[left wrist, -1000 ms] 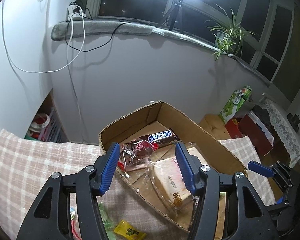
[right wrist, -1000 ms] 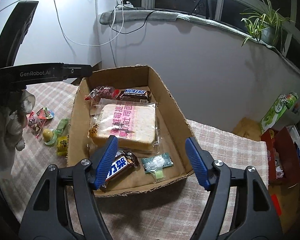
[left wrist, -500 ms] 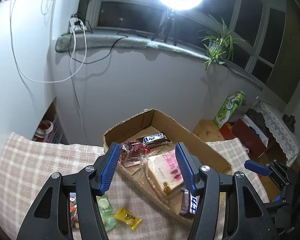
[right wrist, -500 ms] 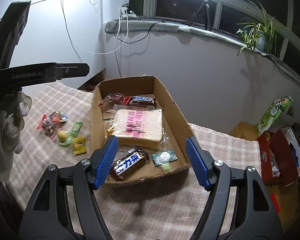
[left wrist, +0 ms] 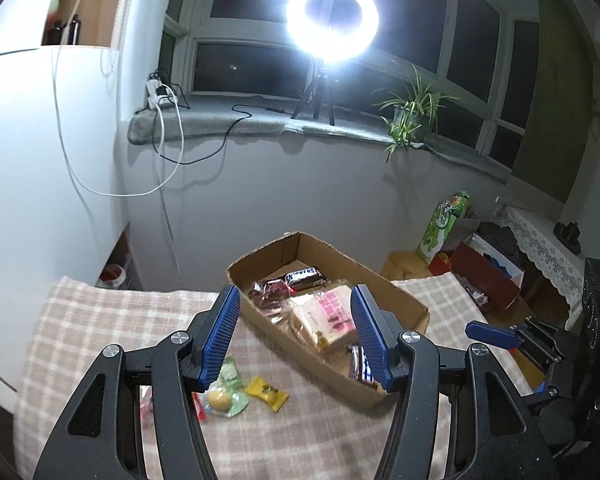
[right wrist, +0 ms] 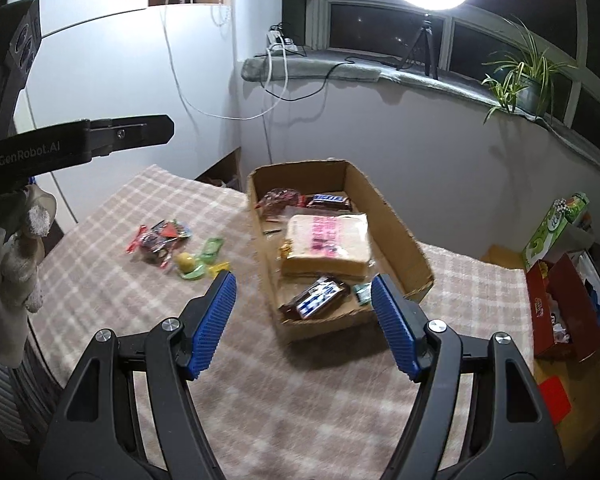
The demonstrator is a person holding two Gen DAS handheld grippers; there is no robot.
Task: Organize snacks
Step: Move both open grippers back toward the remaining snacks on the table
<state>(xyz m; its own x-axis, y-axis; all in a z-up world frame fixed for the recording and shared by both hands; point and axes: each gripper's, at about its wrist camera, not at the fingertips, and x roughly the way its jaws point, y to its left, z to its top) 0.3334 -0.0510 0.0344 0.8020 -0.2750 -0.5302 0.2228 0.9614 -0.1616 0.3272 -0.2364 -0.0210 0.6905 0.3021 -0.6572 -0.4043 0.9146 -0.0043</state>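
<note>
Left gripper (left wrist: 294,334): jaws apart, nothing between them, pitched downward above the checked cloth (left wrist: 112,320) on the worktop. Right gripper (right wrist: 304,324): jaws set wider, likewise empty, tilted down over the near end of the cardboard box (right wrist: 396,236). The box sits ahead of both pairs of jaws, clear of them. Inside it lie a wrapped slice of bread (right wrist: 326,242) at the centre, a Snickers bar (right wrist: 328,200) and a dark red packet (right wrist: 278,200) at the far end, and a second chocolate bar (right wrist: 314,298) with a small green sachet (right wrist: 362,292) at the near end. On the cloth left of the box, loose sweets (right wrist: 168,240) lie grouped, including a yellow candy (left wrist: 267,392). A gloved hand (right wrist: 12,256) carries the left gripper at the right view's edge.
</note>
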